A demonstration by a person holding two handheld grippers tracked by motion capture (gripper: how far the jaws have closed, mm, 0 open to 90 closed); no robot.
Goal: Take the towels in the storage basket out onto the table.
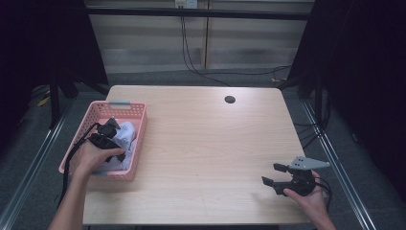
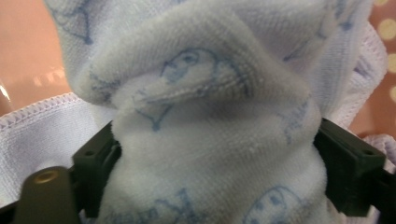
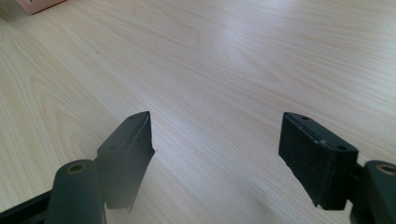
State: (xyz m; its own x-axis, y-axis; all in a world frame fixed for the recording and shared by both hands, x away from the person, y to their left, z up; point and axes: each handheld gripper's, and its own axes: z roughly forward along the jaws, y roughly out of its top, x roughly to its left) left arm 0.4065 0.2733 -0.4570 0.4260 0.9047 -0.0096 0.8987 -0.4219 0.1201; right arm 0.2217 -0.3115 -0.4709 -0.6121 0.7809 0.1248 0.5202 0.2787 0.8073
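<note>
The left gripper (image 1: 111,128) is down inside the pink basket (image 1: 97,109) at the left edge of the desk (image 1: 206,143), and its jaws stand on either side of a bunched fold of the white cloth (image 2: 205,140) with a faint blue print. In the left gripper view the soft fabric bulges up between the two black jaws and touches both — it looks pinched, so I judge the cloth to be gripped, though not yet lifted clear: in the high view it lies in the basket, heaped against the near and right walls.

The right gripper (image 1: 277,177) sits low over the bare wood near the desk's front right corner, well apart from the basket; its jaws are spread wide with nothing between them, only wood grain in its own view.

So the work seems at an early stage — the grasp is made, but the cloth has not come out of the basket, and whatever is to be done with it on the open desk is all left to do
</note>
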